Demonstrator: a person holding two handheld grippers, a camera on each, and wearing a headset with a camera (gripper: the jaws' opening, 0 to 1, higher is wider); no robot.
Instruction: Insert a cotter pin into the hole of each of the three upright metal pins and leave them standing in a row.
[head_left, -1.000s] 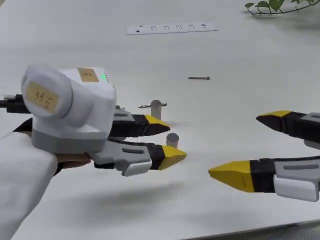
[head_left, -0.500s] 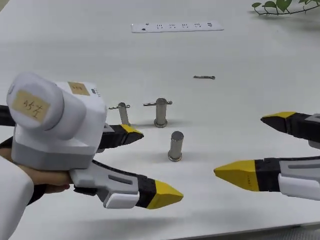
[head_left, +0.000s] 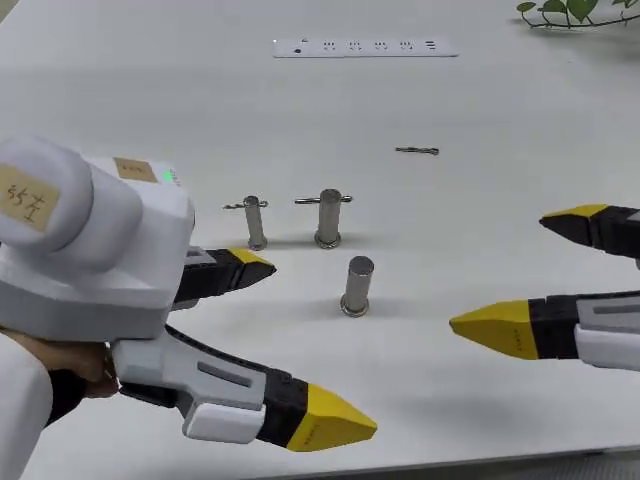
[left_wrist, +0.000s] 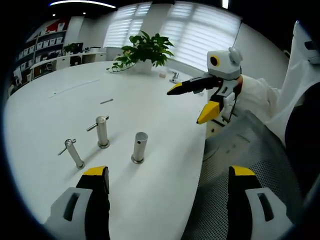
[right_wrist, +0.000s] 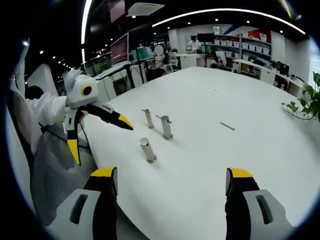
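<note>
Three upright metal pins stand on the white table. The left pin (head_left: 254, 221) and the middle pin (head_left: 328, 216) each carry a cotter pin through the top. The nearer pin (head_left: 356, 285) has none. A loose cotter pin (head_left: 417, 151) lies farther back. My left gripper (head_left: 290, 345) is open at the near left, short of the pins, with nothing between its fingers. My right gripper (head_left: 545, 275) is open at the right, also with nothing in it. The same pins appear as left pin (left_wrist: 74, 153), middle pin (left_wrist: 102, 131), bare pin (left_wrist: 139, 147), and bare pin (right_wrist: 147, 150).
A white power strip (head_left: 365, 47) lies at the table's far side. A green plant (head_left: 575, 10) trails at the far right corner. The table's front edge runs just below both grippers. A mesh chair (left_wrist: 235, 150) stands off the table.
My left gripper has drawn back toward me and to the left, opening wide and uncovering the left pin and the bare pin. The right gripper has barely moved.
</note>
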